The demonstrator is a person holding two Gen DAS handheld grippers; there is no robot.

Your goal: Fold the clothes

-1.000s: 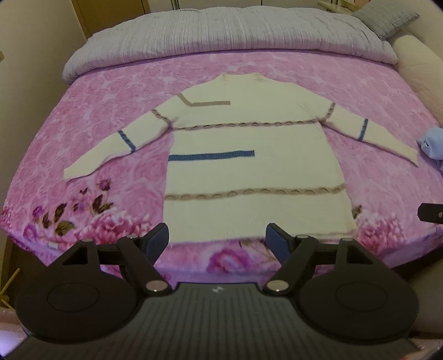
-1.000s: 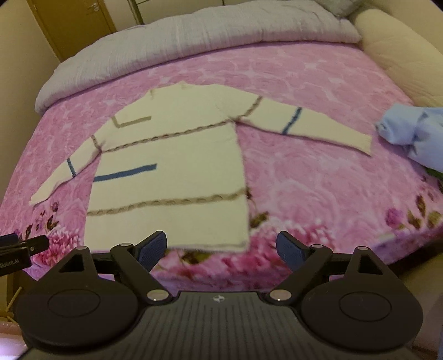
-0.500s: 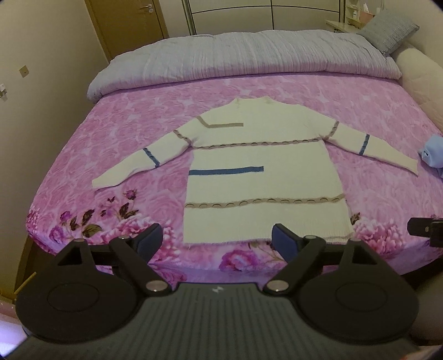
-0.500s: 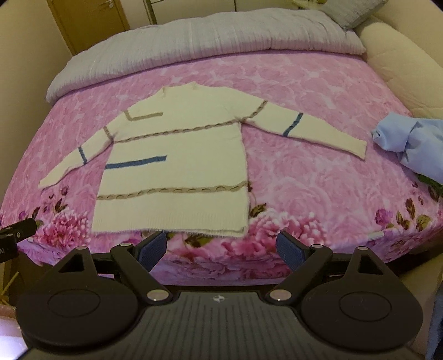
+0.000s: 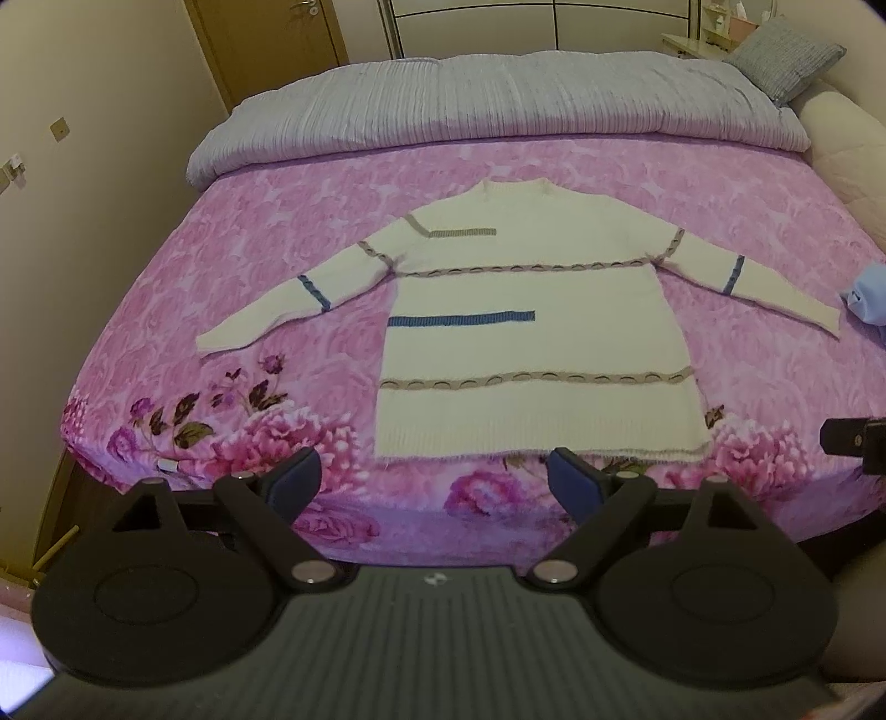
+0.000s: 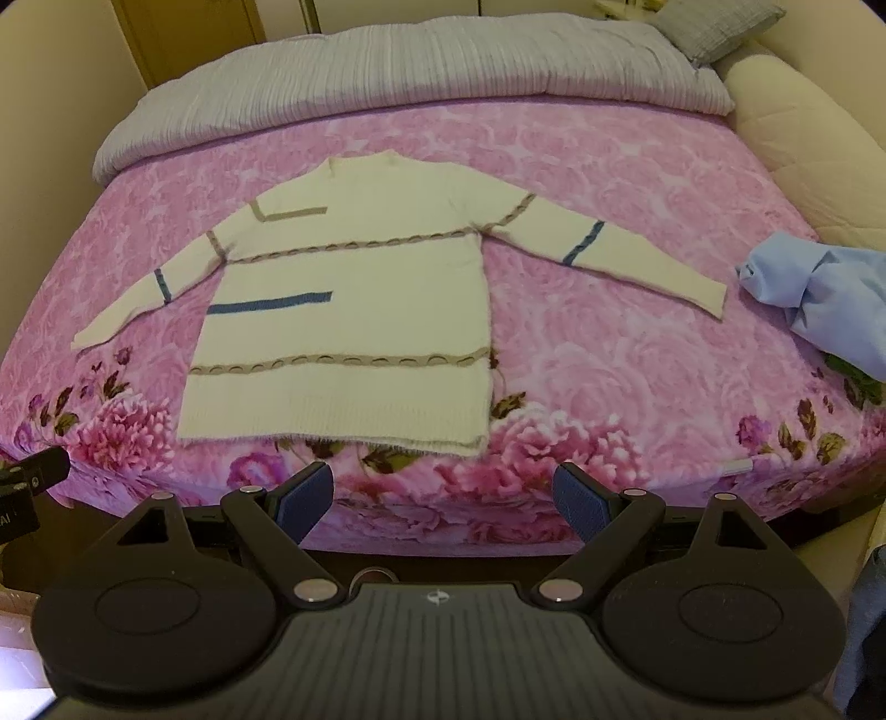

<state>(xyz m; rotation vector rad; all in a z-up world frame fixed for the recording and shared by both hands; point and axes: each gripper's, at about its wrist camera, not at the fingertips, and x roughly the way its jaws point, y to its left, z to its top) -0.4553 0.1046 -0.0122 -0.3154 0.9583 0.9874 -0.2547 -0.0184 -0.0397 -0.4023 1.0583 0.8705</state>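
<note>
2 grippers, left (image 5: 432, 476) opening, right (image 6: 443, 490) spread, nothing between; blue garment (image 6: 819, 288) cut off beside sweater (image 6: 354, 310).

We see a cream knit sweater (image 5: 531, 354), soft and matt with ribbed hem, on a plush, fuzzy pink floral blanket (image 5: 310, 260). A grey crinkled, ribbed cloth duvet (image 5: 498, 105) lies beyond. The light blue garment (image 6: 819, 293) looks smooth woven cloth. The door (image 5: 266, 44) looks like satin wood.
</note>
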